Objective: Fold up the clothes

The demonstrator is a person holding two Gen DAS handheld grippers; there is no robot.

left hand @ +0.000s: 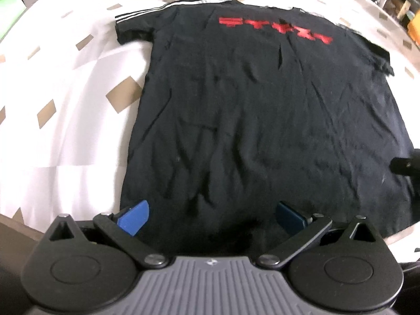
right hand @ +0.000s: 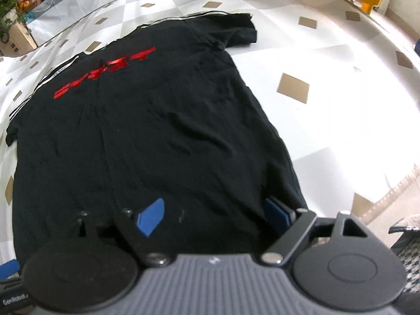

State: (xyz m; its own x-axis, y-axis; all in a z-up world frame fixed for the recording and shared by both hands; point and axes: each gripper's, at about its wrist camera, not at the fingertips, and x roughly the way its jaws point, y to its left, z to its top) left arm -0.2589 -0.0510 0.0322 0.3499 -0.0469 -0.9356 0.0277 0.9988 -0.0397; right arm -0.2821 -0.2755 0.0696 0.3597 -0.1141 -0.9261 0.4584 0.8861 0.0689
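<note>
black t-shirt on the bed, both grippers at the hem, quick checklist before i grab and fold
1. black t-shirt spread flat on the patterned sheet: ok, only light wrinkles.
2. Both sleeves laid out to the sides: ok.
3. left gripper open over the hem: ok, pads apart, nothing pinched.
4. right gripper open over the hem: ok, pads apart, nothing pinched.
5. Hem edge between the pads: cannot tell, gripper bodies hide it.
6. Fold path across the shirt clear: ok, nothing lies on it.
</note>
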